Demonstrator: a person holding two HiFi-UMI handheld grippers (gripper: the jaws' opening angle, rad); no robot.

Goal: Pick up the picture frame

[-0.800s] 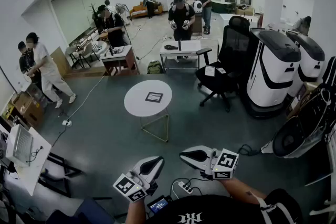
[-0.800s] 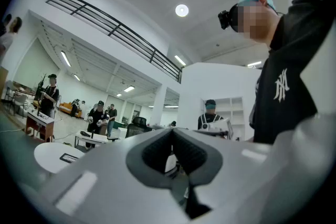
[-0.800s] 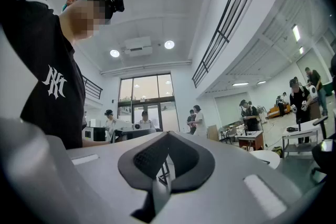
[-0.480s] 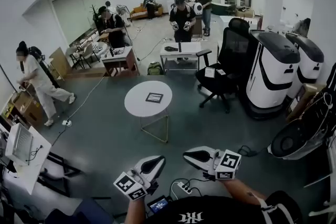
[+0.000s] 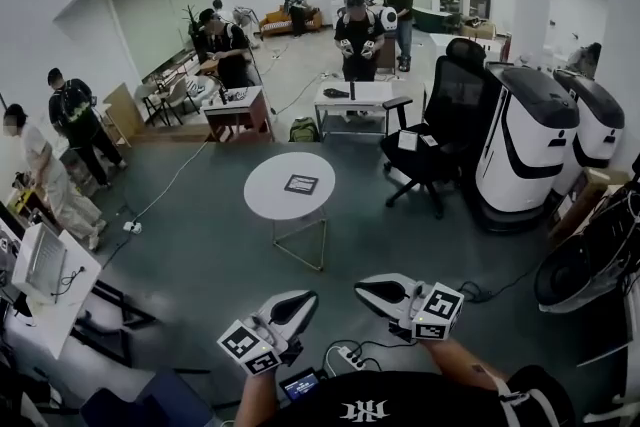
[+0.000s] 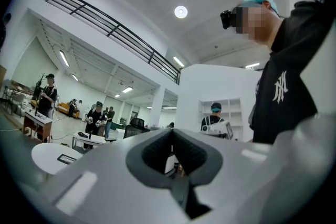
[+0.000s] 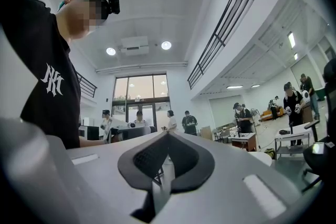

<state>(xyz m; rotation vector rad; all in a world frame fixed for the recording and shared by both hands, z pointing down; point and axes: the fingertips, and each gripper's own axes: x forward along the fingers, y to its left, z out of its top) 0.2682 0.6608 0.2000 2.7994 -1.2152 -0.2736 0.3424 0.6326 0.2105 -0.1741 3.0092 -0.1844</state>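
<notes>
The picture frame (image 5: 301,183) is a small dark rectangle lying flat on a round white table (image 5: 270,200) in the middle of the room, well ahead of me. My left gripper (image 5: 305,296) and right gripper (image 5: 360,287) hover side by side close to my body, far short of the table. Both are shut with nothing between the jaws. In the left gripper view the shut left gripper (image 6: 172,145) points past the table (image 6: 44,155), where the frame (image 6: 66,158) shows at far left. The right gripper (image 7: 167,157) looks into the room, away from the frame.
A black office chair (image 5: 440,130) and two large white robots (image 5: 525,140) stand to the right of the table. A power strip (image 5: 350,355) with cables lies on the floor by my feet. A white desk (image 5: 45,280) is at left. Several people stand at desks behind.
Both grippers have stayed shut and nearly still. The view has shifted slightly, and people at the left wall have walked on.
</notes>
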